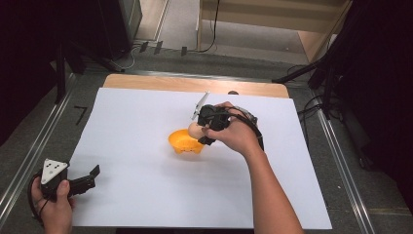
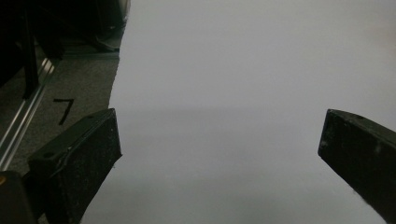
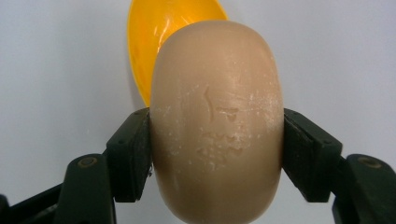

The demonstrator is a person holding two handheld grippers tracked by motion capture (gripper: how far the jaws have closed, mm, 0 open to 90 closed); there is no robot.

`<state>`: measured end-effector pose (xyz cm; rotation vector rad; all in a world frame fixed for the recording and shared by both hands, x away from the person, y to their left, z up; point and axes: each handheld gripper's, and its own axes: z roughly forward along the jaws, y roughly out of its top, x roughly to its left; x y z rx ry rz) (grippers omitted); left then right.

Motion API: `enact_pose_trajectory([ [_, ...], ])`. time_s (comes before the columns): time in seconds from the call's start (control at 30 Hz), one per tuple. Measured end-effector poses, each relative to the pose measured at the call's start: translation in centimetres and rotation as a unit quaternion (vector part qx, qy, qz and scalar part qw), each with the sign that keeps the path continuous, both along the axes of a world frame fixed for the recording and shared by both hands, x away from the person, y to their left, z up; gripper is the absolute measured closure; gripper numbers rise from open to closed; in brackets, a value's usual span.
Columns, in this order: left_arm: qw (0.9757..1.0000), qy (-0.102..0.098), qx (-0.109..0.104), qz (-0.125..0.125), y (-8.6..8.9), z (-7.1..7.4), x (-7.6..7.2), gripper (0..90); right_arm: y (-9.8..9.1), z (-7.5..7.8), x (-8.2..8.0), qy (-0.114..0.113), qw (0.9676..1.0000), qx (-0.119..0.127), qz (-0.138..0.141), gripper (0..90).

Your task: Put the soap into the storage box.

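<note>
The right gripper (image 3: 217,149) is clamped on a smooth, oval, beige bar of soap (image 3: 217,121), its 2 black jaws pressing flat against the bar's 2 long sides; the soap's front face carries faint scratches and pale flecks. In the high view the right gripper (image 1: 202,132) holds the beige bar of soap (image 1: 194,129) just above the far rim of a small, bright orange plastic bowl (image 1: 184,142), which sits near the middle of a large white paper sheet (image 1: 146,185) spread over a light wooden table (image 1: 146,82). From the right gripper view the orange plastic bowl (image 3: 154,37) lies directly behind the soap, partly hidden by it. The left gripper (image 1: 90,176) rests at the near left corner of the sheet, well apart from the bowl, held in the person's left hand (image 1: 53,207). In the left gripper view its 2 jaws stand wide apart with nothing between them, over the bare white paper sheet (image 2: 233,93).
</note>
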<state>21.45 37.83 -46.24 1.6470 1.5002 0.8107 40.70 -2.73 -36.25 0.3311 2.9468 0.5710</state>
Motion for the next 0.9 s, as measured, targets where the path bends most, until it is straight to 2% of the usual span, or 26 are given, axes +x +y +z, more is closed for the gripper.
enact_pose_trajectory([
  [0.17,1.0,0.002,-0.001,-0.001,0.0,0.0,0.0,0.0,1.5,-0.6,0.2,0.004,0.9998,-0.004,0.017,32.8],
  [0.3,1.0,-0.002,0.0,0.001,-0.1,0.0,-0.1,0.0,2.4,-0.4,0.0,0.001,0.9997,-0.008,0.025,32.8],
  [0.57,1.0,0.0,-0.001,0.0,0.0,0.0,0.0,0.0,3.1,-0.7,0.1,0.001,0.9991,-0.019,0.038,32.8],
  [0.7,1.0,0.001,-0.004,0.0,0.0,0.0,0.0,0.0,3.5,-1.4,0.4,0.008,0.9984,-0.024,0.05,32.7],
  [0.9,1.0,0.001,-0.003,0.0,0.0,0.0,0.0,0.0,4.2,-2.0,0.7,0.019,0.998,-0.024,0.054,32.7],
])
